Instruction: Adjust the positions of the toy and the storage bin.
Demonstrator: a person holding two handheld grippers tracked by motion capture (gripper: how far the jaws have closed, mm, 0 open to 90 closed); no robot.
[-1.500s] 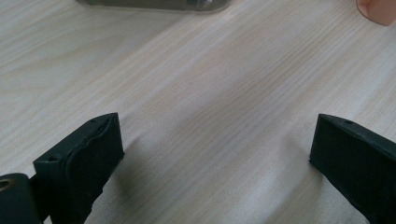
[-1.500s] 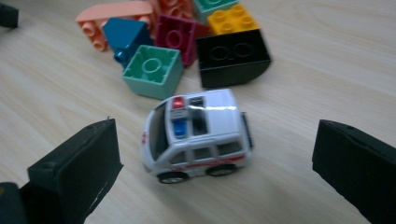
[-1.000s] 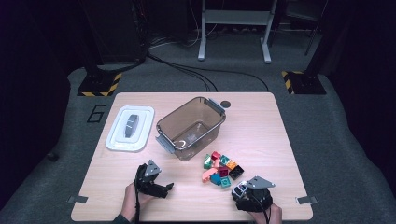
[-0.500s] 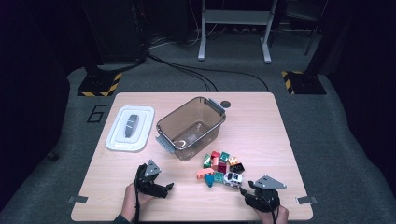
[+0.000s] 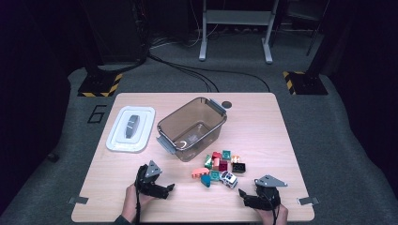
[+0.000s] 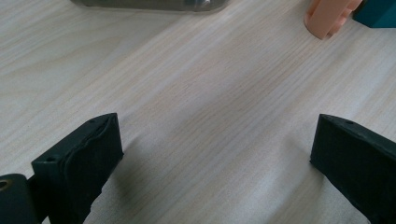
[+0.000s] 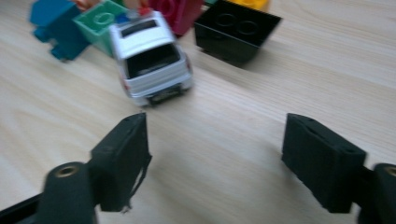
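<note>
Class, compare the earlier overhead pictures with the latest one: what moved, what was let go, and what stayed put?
The right gripper drew back from the toy pile toward the table's near edge. Its jaws have just been opening, with nothing between them. The silver toy car, under the gripper a second ago, now sits free on the table beside the bricks. The left gripper, bin and lid stayed put.

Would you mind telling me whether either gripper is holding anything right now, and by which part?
Nothing is held. The left gripper and the right gripper both stand open over bare table.
</note>
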